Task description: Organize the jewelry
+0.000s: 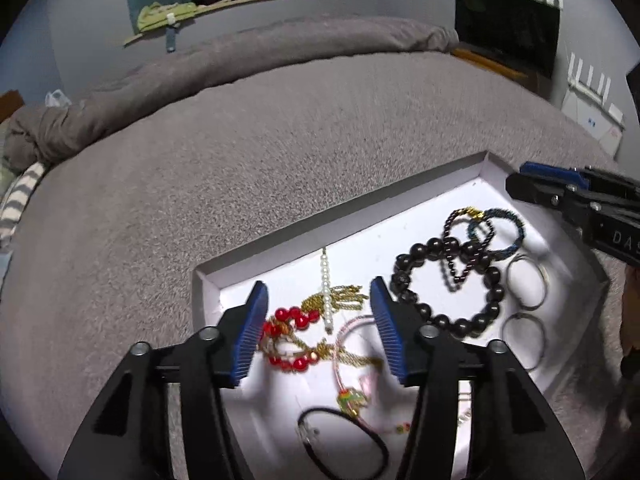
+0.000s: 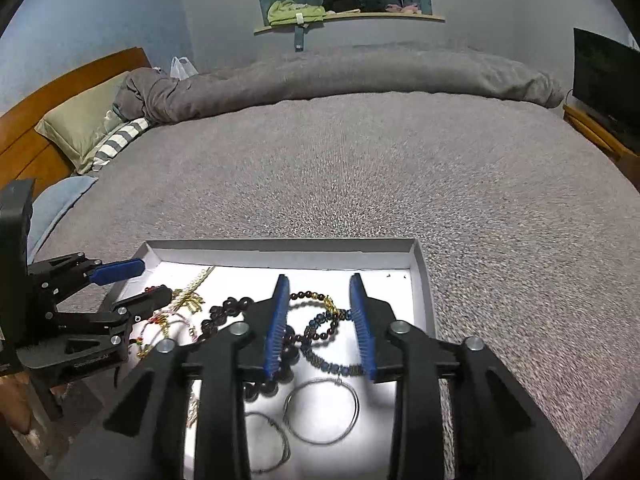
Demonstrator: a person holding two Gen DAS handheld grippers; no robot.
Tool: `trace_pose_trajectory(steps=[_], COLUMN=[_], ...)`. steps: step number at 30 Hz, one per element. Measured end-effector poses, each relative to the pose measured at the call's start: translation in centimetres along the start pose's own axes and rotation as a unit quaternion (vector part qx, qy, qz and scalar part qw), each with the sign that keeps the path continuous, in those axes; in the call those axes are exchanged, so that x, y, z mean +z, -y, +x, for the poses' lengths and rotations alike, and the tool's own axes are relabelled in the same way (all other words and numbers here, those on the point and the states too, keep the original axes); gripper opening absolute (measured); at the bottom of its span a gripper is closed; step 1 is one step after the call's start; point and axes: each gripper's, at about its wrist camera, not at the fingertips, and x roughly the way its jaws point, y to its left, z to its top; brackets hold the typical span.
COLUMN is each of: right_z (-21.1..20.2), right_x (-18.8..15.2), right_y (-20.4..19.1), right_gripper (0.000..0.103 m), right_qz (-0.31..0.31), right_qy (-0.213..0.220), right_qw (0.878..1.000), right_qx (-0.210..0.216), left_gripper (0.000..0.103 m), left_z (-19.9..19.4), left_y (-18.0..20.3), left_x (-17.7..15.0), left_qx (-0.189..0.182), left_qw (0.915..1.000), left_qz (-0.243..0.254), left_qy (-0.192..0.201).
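A shallow white tray (image 1: 280,248) lies on the bed and holds mixed jewelry. My left gripper (image 1: 319,336) is open above a red bead and gold chain piece (image 1: 294,340), a pearl strand (image 1: 326,292) and a pink cord (image 1: 352,344). A black hair tie (image 1: 344,444) lies nearer. A dark bead bracelet (image 1: 452,284), a blue bead bracelet (image 1: 500,232) and two silver hoops (image 1: 524,284) lie to the right. My right gripper (image 2: 322,328) is open over the blue bracelet (image 2: 328,360) and a purple-gold strand (image 2: 316,300); the hoops (image 2: 320,410) lie beneath it.
The tray (image 2: 280,246) sits on a grey bedspread (image 2: 380,180) with a rolled grey duvet (image 2: 340,76) at the far side. Pillows and a wooden headboard (image 2: 60,92) are at the left, a dark TV (image 1: 508,28) at the right.
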Motion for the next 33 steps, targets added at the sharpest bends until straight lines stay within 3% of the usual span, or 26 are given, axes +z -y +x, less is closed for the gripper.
trace_pose_trajectory(steps=[5, 14, 20, 27, 33], right_z=[-2.4, -6.3, -8.5, -9.9, -10.4], right_x=[-1.0, -3.5, -5.3, -8.7, -11.6], right_y=[-0.3, -1.0, -1.5, -1.8, -1.3], right_gripper=[0.057, 0.059, 0.06, 0.069, 0.097], right_qz=[-0.001, -0.008, -0.02, -0.036, -0.052], right_qy=[0.012, 0.024, 0.028, 0.017, 0.013], right_qw=[1.0, 1.0, 0.999, 0.999, 0.998], right_qx=[0.001, 0.01, 0.012, 0.008, -0.011], left_gripper=[0.068, 0.068, 0.069, 0.08, 0.088], left_z=[-3.2, -7.3, -8.7, -10.2, -10.8], left_y=[0.4, 1.0, 1.9, 3.4, 4.0], left_x=[-1.5, -4.7, -7.4, -10.2, -11.5], left_qx=[-0.005, 0.011, 0.015, 0.026, 0.064], left_qw=[0.9992, 0.997, 0.9969, 0.9961, 0.992], left_qz=[-0.028, -0.054, -0.057, -0.065, -0.063], left_qy=[0.029, 0.054, 0.051, 0.054, 0.088])
